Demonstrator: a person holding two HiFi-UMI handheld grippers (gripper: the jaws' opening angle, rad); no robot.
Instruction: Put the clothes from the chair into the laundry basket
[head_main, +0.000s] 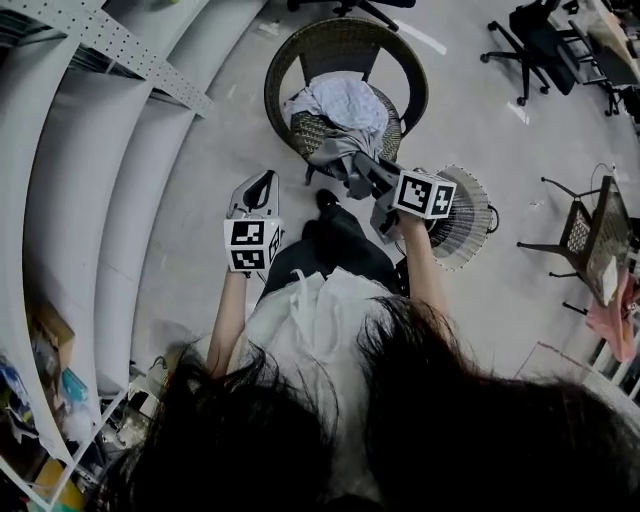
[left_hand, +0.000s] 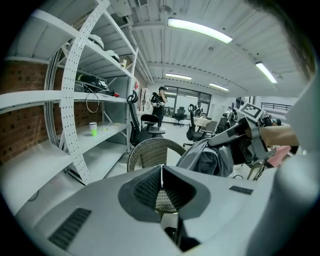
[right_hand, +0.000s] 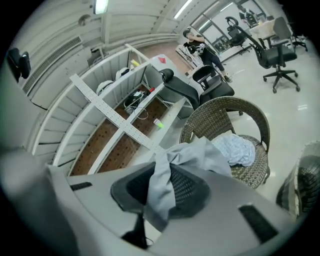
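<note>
A brown wicker chair (head_main: 345, 45) stands ahead of me, with a light blue garment (head_main: 348, 102) piled on its seat. My right gripper (head_main: 357, 172) is shut on a grey garment (head_main: 335, 150), which is lifted off the seat's front edge. In the right gripper view the grey garment (right_hand: 161, 197) hangs pinched between the pads, and the blue garment (right_hand: 235, 149) lies on the chair (right_hand: 227, 112) beyond. The white mesh laundry basket (head_main: 468, 215) sits on the floor right of the chair. My left gripper (head_main: 262, 182) is shut and empty, left of the chair.
White metal shelving (head_main: 110, 160) runs along the left side. Black office chairs (head_main: 535, 45) stand at the back right, and a dark wire chair (head_main: 585, 235) with pink cloth is at the right. A person (left_hand: 161, 100) stands far off down the room.
</note>
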